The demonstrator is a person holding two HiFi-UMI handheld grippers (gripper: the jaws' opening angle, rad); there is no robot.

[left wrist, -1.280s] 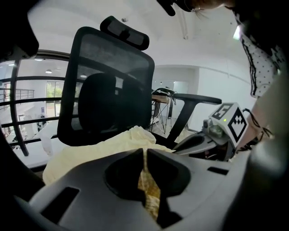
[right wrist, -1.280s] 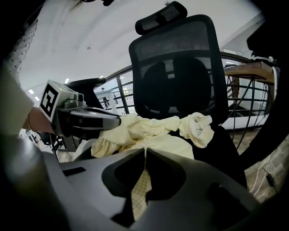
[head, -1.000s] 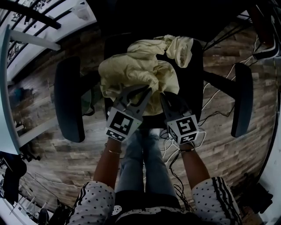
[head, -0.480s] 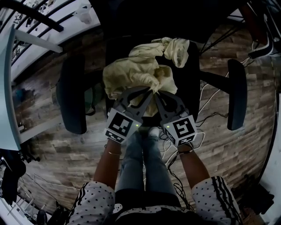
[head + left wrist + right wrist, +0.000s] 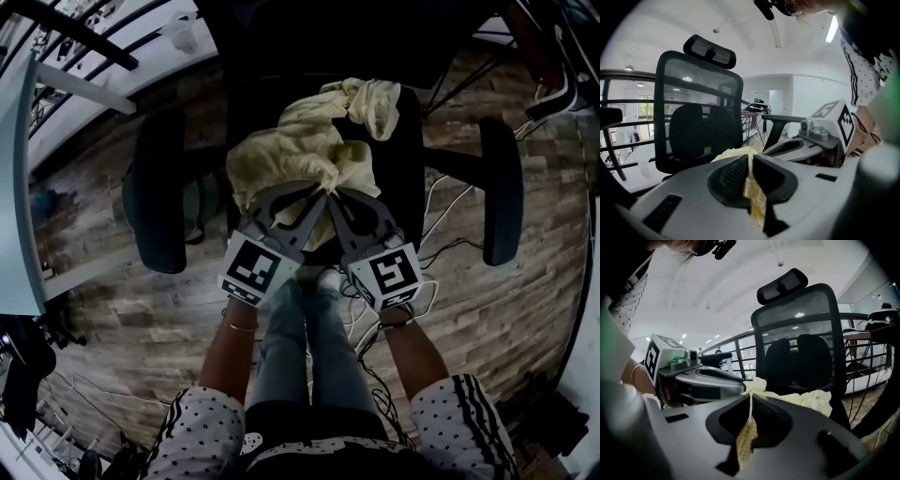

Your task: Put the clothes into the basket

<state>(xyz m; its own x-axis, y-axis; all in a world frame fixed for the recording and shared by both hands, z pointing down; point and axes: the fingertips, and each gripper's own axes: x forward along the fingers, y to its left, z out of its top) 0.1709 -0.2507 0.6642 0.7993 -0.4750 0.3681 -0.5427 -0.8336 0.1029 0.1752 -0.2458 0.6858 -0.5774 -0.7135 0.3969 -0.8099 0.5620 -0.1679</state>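
A pale yellow garment lies bunched on the seat of a black office chair. My left gripper is shut on the garment's near edge, and the cloth shows pinched between its pads. My right gripper is shut on the same edge right beside it, with cloth clamped between its pads. The two grippers' tips meet at the garment's front. From the right gripper view the rest of the garment trails over the seat. No basket is in view.
The chair's armrests stand at either side, its mesh back behind the garment. The person's legs are just below the grippers. Loose cables lie on the wooden floor at the right. A white railing runs at the upper left.
Both grippers have risen together with the garment's near edge and come closer to each other. The cloth is drawn up and bunched more tightly on the seat.
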